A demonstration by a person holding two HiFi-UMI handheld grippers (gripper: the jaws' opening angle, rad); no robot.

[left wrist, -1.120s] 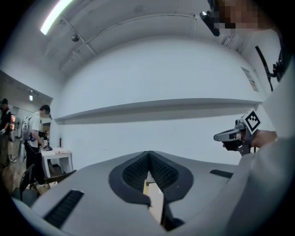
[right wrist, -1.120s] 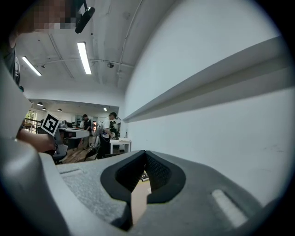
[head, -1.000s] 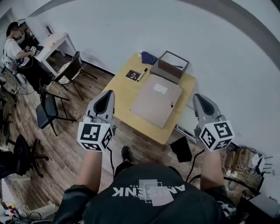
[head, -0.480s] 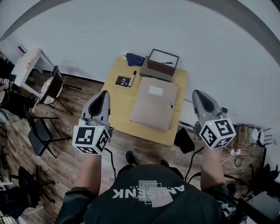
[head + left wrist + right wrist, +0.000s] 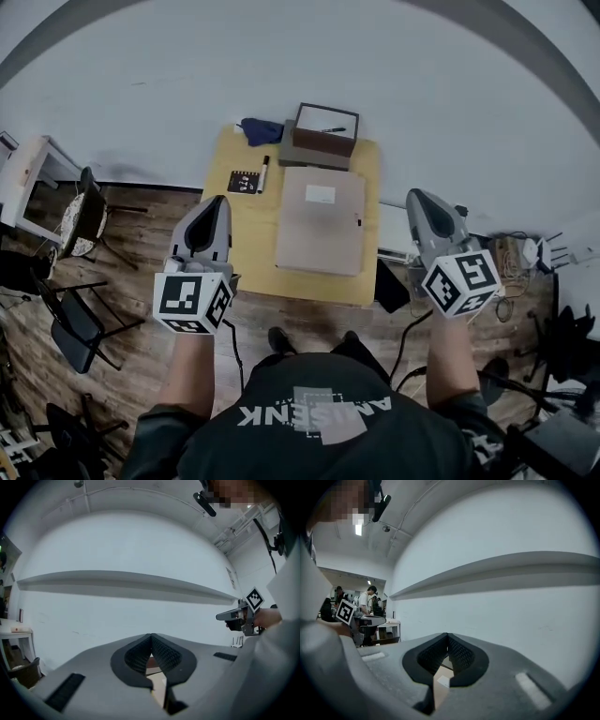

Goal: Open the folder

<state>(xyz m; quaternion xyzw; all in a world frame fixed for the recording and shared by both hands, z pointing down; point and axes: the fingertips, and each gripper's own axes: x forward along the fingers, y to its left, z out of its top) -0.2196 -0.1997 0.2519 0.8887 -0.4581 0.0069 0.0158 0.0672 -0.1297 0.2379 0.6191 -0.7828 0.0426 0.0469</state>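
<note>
Left tool (image 5: 151, 635) is clamped shut, pads pressed together with nothing between them, and the right tool (image 5: 447, 635) matches it, closed and empty. Both are held level over the floor (image 5: 122, 272), short of the desk's near edge, one to each side and well apart from the folder (image 5: 319, 220). The folder lies closed and flat on the desk (image 5: 246, 225), filling the half toward the right edge. Its near edge sits just inside the desk's near edge, and a small dark clasp (image 5: 357, 221) shows on its right side. From either gripper view only a pale sliver of it peeks through the gap under the pads. Its white label (image 5: 320, 195) is too small to read. At the far edge an open box (image 5: 323, 136) touches or nearly touches the folder's far end, with a thin dark item inside that can't be made out. A blue cloth (image 5: 261, 129) sits at the far left corner, with a marker (image 5: 263, 173) and a black card (image 5: 244, 181) along the left edge. The near left corner is bare. A dark shape (image 5: 389, 286) under the near right corner is hard to identify. Chairs (image 5: 80, 216) crowd the floor left of the desk, and cables (image 5: 511, 253) lie to its right.
</note>
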